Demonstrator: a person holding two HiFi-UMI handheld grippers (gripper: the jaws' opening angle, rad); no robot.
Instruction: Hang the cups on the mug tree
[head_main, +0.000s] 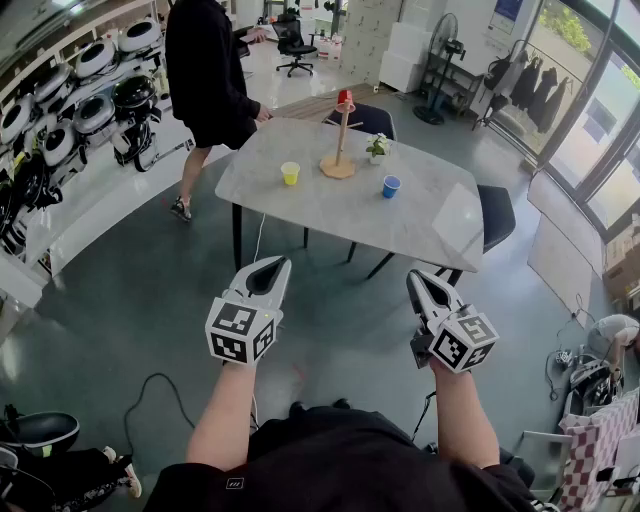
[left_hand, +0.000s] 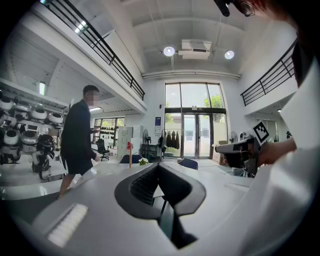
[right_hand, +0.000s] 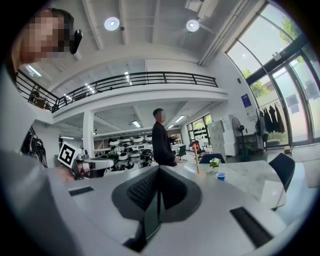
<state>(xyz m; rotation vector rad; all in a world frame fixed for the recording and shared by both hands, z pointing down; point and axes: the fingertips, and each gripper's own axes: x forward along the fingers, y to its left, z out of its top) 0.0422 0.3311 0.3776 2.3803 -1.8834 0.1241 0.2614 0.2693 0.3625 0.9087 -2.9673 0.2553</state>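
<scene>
Person (head_main: 210, 90) standing left of the mug tree (head_main: 340, 135): the head view's top edge is cutting off the head. Red cup (head_main: 344, 97) at the tree's top is showing too small to tell how it is sitting there. The table (head_main: 440, 225) is partly hiding the dark chair (head_main: 366, 118) behind the tree and the black chair (head_main: 497, 212) to its right. In both gripper views the tree is appearing as a thin post, its pegs not resolving.

table (head_main: 420, 220): marble-look, smooth | mug tree (head_main: 338, 167): bare wood | floor (head_main: 130, 300): glossy
</scene>
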